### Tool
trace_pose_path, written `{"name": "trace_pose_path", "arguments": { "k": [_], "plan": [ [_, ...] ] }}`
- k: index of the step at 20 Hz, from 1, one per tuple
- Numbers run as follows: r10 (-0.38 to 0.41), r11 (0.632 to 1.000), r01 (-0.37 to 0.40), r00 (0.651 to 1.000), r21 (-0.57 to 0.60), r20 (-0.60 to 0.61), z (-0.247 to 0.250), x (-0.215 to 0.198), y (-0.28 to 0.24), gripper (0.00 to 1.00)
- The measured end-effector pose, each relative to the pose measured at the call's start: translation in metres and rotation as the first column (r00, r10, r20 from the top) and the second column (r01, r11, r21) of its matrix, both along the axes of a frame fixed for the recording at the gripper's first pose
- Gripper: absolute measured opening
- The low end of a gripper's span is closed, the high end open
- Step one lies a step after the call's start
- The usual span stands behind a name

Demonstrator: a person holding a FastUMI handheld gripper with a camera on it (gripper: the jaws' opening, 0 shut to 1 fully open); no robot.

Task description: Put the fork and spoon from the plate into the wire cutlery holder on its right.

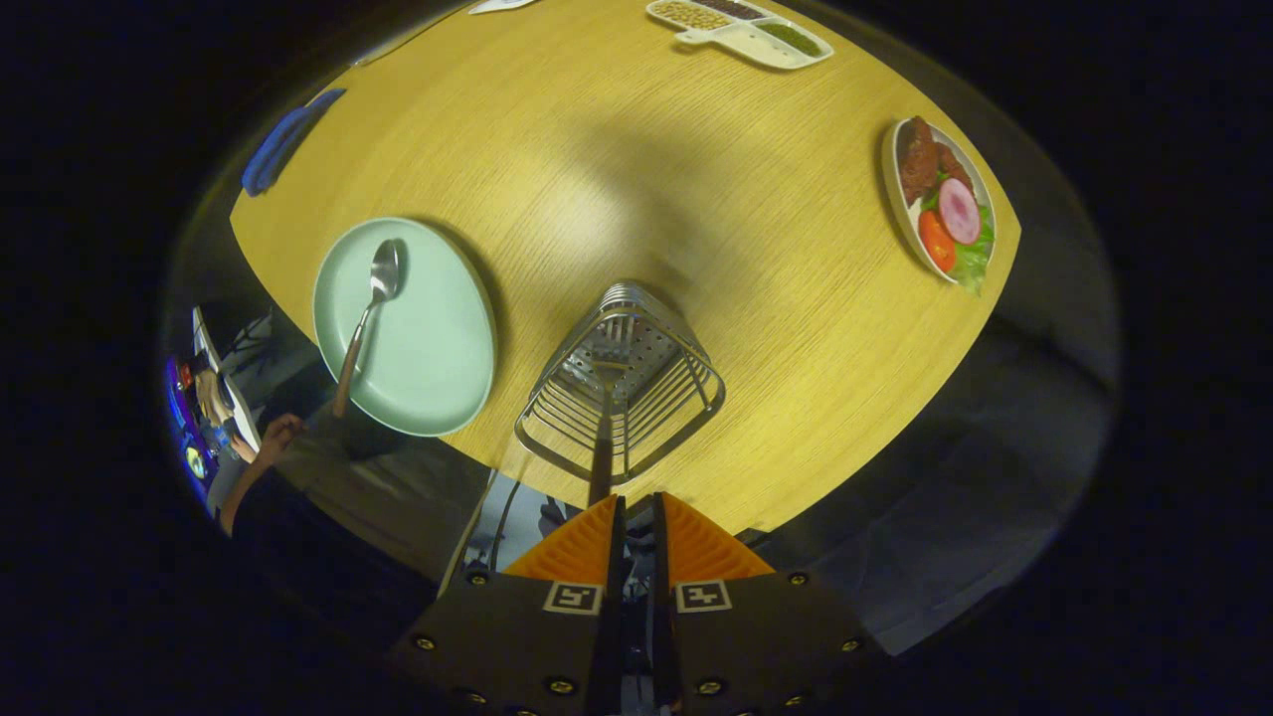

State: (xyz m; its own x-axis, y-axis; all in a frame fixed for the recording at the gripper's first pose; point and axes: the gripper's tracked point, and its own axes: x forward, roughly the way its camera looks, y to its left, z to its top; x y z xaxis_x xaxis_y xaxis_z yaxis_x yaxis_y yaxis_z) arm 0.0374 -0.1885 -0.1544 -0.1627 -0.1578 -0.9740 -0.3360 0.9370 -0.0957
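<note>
A metal wire cutlery holder (636, 423) stands on the wooden table, just ahead of my fingers and near the table's front edge. My gripper (636, 503) hangs above it, jaws almost together, shut on the fork (603, 438). The fork's dark handle runs from the fingertips down into the holder, with its head inside the wire frame. Left of the holder lies a pale green plate (438, 358). The spoon (370, 310) rests on that plate, bowl away from me and handle reaching over the near rim.
A plate of food (945, 204) sits near the table's right edge, and a divided tray of grains (741, 30) lies at the far side. A blue object (283, 144) lies far left. A person's arm (254, 467) shows below the table's left edge.
</note>
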Motion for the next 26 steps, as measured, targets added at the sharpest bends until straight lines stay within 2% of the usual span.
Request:
{"name": "trace_pose_path", "arguments": {
  "k": [3, 7, 12, 16, 20, 26],
  "plan": [
    [-0.090, 0.991, 0.079, 0.990, 0.104, 0.109, 0.018, -0.004, 0.016, 0.12],
    [-0.171, 0.973, 0.132, 0.963, 0.191, 0.206, 0.027, -0.026, 0.032, 0.13],
    [-0.219, 0.955, 0.145, 0.933, 0.257, 0.287, 0.025, -0.063, 0.066, 0.13],
    [-0.247, 0.928, 0.147, 0.931, 0.343, 0.270, 0.006, -0.086, 0.117, 0.13],
    [-0.216, 0.923, 0.124, 0.950, 0.365, 0.224, -0.018, -0.107, 0.153, 0.13],
    [-0.237, 0.905, 0.133, 0.947, 0.404, 0.219, -0.043, -0.103, 0.202, 0.13]
  ]
}}
